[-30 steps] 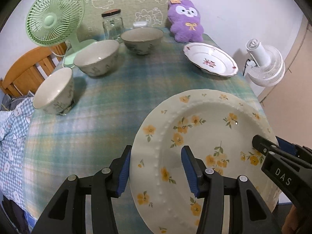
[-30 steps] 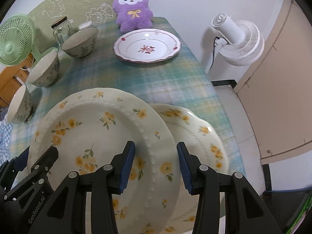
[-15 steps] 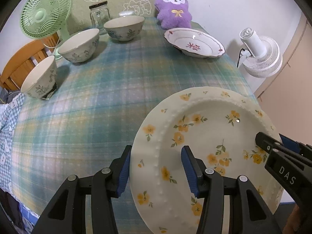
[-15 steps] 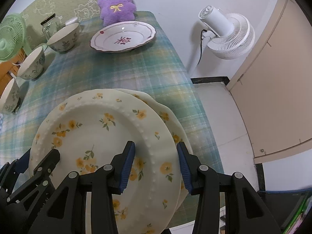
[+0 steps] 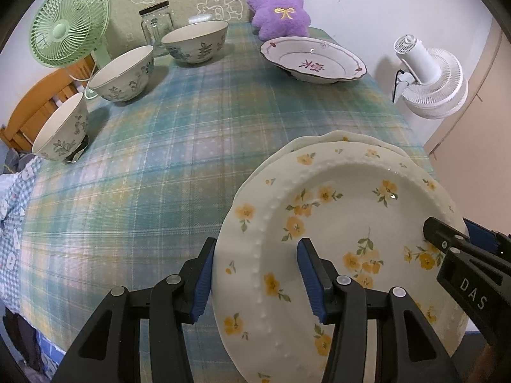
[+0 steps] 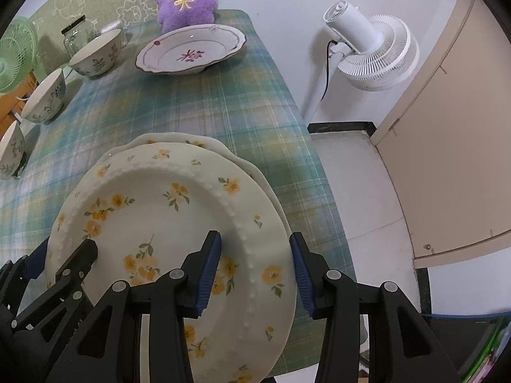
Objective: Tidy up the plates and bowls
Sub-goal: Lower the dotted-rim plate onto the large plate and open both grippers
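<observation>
- Yellow-flowered plate [image 5: 335, 223], cream with a beaded rim, is held tilted over the near right corner of the bench [image 5: 159, 175], directly above a second flowered plate [image 5: 335, 135] whose scalloped edge peeks out beneath it.
- Left tool [image 5: 255, 282] grips the plate's left rim, blue pads on either side of the edge; right tool [image 6: 254, 276] clamps the opposite rim the same way.
- Three leaf-patterned bowls [image 5: 124, 73] stand in a row along the far left of the plaid-covered bench, each apart from the next.
- Red-trimmed plate [image 5: 314, 60] sits at the far right, just in front of a purple plush toy [image 5: 278, 9].
- Glass jar [image 5: 156, 25] and a green desk fan [image 5: 68, 24] stand behind the bowls; a white fan [image 6: 370, 54] stands on the floor beside the bench.
</observation>
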Available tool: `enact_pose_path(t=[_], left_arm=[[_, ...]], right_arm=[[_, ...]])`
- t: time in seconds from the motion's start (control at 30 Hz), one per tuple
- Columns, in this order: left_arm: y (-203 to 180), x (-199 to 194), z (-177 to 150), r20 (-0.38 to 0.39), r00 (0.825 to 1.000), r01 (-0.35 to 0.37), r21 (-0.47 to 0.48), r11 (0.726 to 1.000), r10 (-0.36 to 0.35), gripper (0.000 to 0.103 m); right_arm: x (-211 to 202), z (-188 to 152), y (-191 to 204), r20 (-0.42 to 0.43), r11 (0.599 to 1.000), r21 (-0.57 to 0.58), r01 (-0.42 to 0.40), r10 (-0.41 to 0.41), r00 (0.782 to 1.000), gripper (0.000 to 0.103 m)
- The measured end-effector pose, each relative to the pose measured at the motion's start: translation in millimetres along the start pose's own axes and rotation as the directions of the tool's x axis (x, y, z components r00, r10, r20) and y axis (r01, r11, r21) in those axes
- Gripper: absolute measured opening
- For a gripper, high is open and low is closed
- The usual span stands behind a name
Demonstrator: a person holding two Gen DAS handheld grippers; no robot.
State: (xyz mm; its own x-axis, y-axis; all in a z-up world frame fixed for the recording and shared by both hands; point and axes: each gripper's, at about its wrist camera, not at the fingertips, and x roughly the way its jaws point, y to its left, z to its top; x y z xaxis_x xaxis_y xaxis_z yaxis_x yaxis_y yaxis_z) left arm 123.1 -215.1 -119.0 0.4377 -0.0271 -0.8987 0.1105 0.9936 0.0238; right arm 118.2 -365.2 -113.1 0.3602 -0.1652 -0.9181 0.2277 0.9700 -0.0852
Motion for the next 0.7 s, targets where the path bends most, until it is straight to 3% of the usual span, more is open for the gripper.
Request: enact_pose_path(t=[0.7], left_arm=[[-10.9,5.9,-0.7,0.032,0.994,-0.097,-0.070,0.993,0.100,0.056]], right_arm=[[7.0,5.2,9.2,0.047,0.995,-0.093,0.040,-0.035,0.998,0.046]])
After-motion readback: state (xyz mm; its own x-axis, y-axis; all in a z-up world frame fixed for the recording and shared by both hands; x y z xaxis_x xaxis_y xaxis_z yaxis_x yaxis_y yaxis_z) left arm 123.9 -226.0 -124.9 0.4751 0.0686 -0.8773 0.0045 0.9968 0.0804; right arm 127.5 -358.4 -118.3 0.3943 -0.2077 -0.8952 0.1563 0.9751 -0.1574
